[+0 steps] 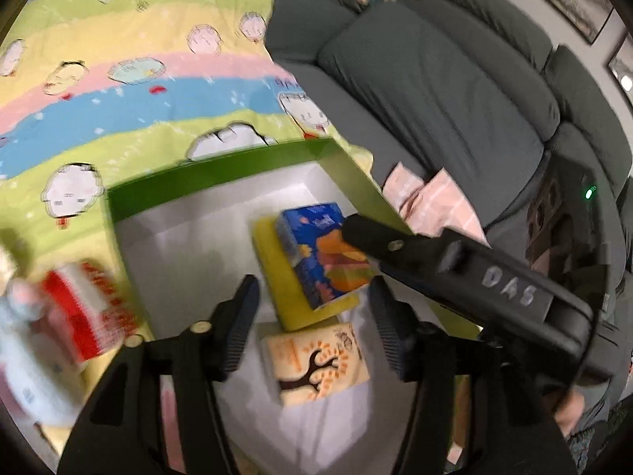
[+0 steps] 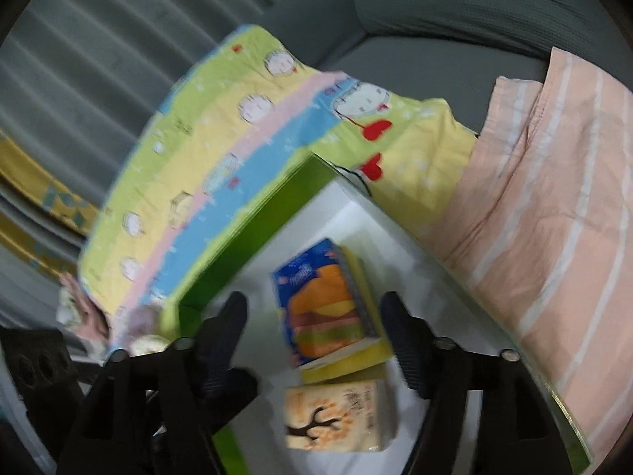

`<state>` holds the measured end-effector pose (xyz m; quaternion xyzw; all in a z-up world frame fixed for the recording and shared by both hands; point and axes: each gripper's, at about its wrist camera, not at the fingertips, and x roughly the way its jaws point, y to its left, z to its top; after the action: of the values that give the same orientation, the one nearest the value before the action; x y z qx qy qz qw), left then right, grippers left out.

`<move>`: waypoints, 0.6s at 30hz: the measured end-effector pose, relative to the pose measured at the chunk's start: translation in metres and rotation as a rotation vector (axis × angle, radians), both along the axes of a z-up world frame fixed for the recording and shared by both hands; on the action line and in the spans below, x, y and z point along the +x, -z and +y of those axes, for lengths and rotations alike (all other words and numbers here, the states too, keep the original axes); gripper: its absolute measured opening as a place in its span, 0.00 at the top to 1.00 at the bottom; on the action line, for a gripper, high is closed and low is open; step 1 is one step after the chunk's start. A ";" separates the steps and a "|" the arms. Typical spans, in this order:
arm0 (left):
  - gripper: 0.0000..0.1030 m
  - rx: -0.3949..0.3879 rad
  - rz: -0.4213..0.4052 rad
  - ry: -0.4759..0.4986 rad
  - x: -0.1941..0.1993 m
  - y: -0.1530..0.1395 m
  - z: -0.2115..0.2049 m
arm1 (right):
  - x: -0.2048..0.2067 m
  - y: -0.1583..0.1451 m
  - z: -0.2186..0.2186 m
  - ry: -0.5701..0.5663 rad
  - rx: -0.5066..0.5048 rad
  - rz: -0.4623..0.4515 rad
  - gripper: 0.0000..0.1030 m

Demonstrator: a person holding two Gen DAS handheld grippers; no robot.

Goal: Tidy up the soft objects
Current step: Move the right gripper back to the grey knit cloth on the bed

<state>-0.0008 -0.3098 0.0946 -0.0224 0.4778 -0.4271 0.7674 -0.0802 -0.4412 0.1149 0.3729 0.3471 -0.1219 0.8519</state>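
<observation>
A green box (image 1: 221,166) (image 2: 245,245) with a white inside sits on a rainbow blanket (image 1: 118,79) (image 2: 205,150). In it a blue tissue pack (image 1: 316,245) (image 2: 320,297) lies on a yellow sponge (image 1: 281,289) (image 2: 356,362), with a cream tree-print tissue pack (image 1: 316,364) (image 2: 340,415) nearer me. My left gripper (image 1: 312,316) is open above them. My right gripper (image 2: 316,328) is open over the blue pack; it also shows in the left wrist view (image 1: 455,261). A red-and-white pack (image 1: 87,308) and a pale plush toy (image 1: 23,356) lie left of the box.
The blanket covers a dark grey sofa (image 1: 435,79) (image 2: 435,8). A pink striped cloth (image 1: 431,198) (image 2: 554,217) lies right of the box. The image is motion-blurred.
</observation>
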 end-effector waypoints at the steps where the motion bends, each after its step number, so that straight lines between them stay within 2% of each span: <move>1: 0.37 -0.015 -0.010 -0.014 -0.003 -0.006 0.009 | -0.003 -0.003 0.001 -0.001 0.008 -0.019 0.26; 3: 0.31 -0.043 -0.032 -0.047 -0.008 -0.018 0.029 | -0.008 -0.007 0.006 0.000 0.009 -0.042 0.26; 4: 0.24 -0.059 -0.041 -0.058 -0.011 -0.023 0.038 | -0.010 -0.010 0.010 -0.001 0.000 -0.051 0.25; 9: 0.21 -0.106 -0.081 -0.156 -0.020 -0.038 0.093 | -0.009 -0.022 0.042 -0.054 -0.058 -0.073 0.21; 11: 0.21 -0.103 -0.090 -0.193 -0.024 -0.038 0.119 | -0.007 -0.026 0.060 -0.090 -0.088 -0.080 0.14; 16: 0.21 -0.045 -0.151 -0.318 -0.031 -0.035 0.177 | 0.003 -0.033 0.104 -0.183 -0.158 -0.086 0.13; 18: 0.15 -0.027 -0.172 -0.380 -0.033 -0.033 0.204 | 0.008 -0.034 0.124 -0.224 -0.183 -0.088 0.13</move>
<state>-0.0339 -0.1060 0.1279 -0.0860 0.3920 -0.2815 0.8716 -0.0727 -0.3173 0.1490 0.2576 0.3362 -0.0408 0.9050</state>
